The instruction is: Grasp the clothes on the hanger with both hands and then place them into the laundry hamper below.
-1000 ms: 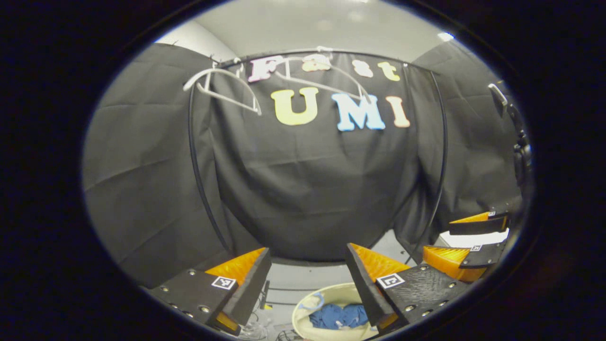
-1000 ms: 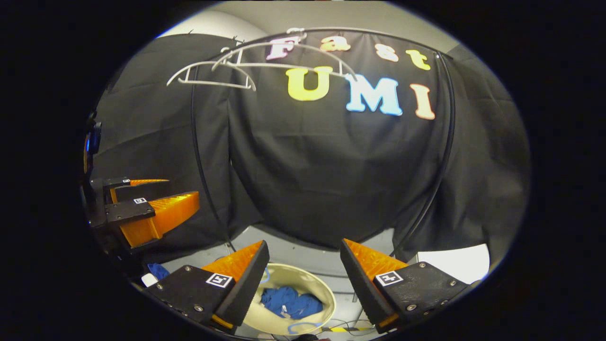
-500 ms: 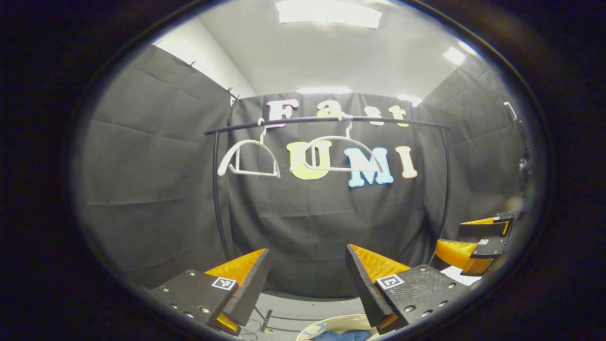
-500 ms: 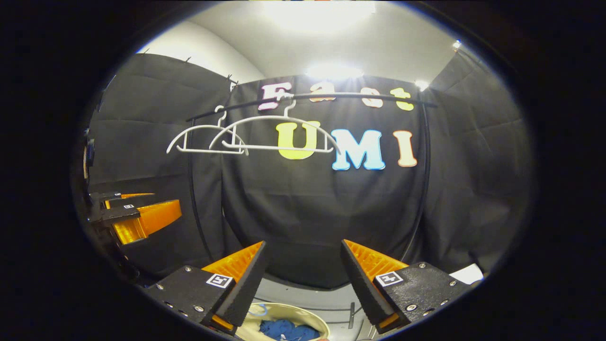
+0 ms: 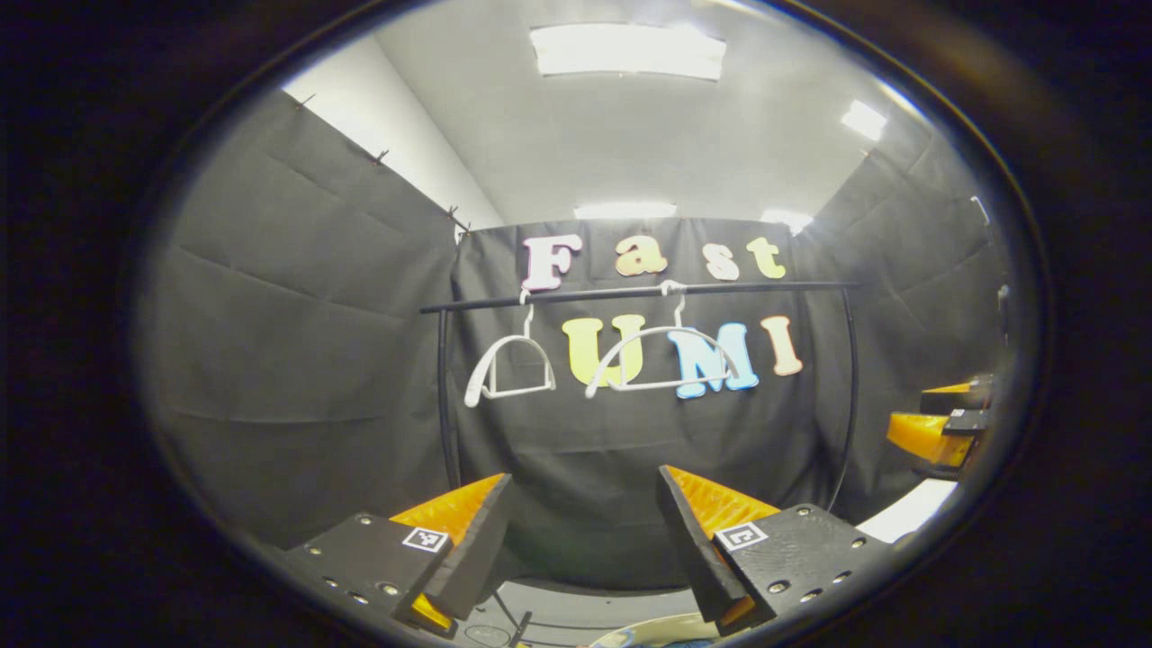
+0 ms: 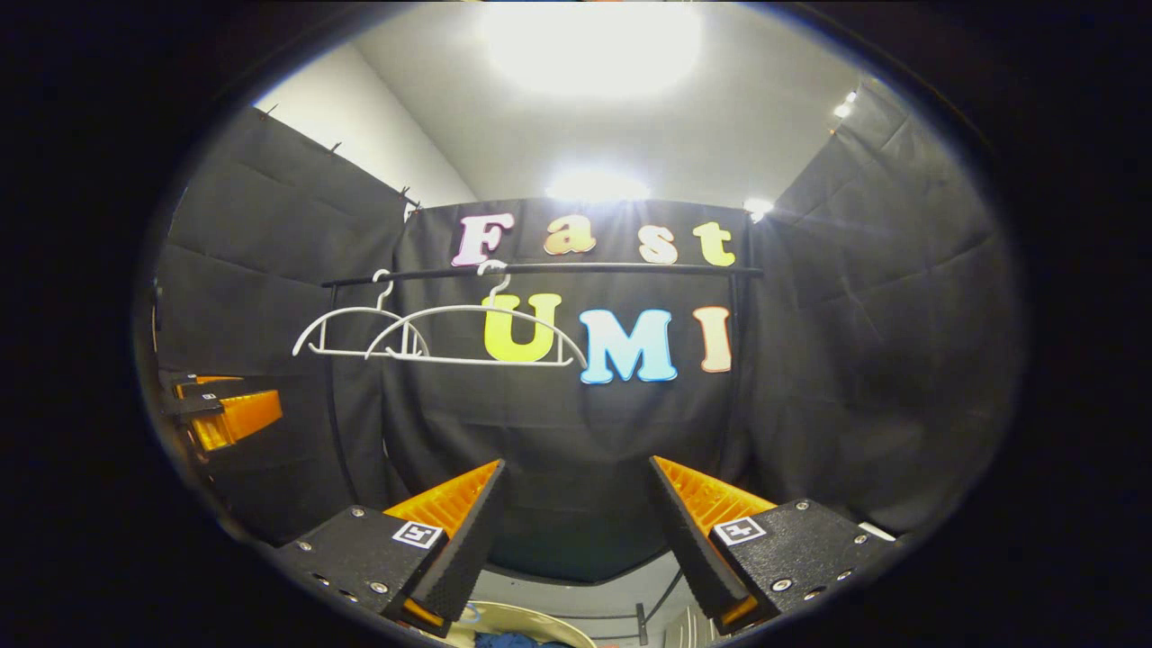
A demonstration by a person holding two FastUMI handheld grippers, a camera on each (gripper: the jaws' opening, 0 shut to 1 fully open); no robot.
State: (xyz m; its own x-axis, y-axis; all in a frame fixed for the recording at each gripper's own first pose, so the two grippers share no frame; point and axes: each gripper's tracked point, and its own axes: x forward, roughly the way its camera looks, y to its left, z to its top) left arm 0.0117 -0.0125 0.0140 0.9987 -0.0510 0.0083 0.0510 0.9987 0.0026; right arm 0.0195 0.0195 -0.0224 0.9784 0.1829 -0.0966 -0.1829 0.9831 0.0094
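Two bare white hangers hang from the black rail; the right gripper view has them too, under the same rail. My left gripper is open and empty, well short of the rail and below it. My right gripper is open and empty as well. Each shows in the other's view, the right gripper at the far right and the left gripper at the far left. The cream hamper rim peeks in below, with a sliver of blue cloth inside.
Black cloth walls close the booth on three sides. The rail's uprights stand at either end. Bright ceiling lights are overhead. A white surface lies low on the right, and the hamper edge sits at the bottom.
Both grippers have tilted up and drawn back from the rail. The hangers and rail now look smaller and lower in view, and the hamper with the blue clothes has slid almost out at the bottom.
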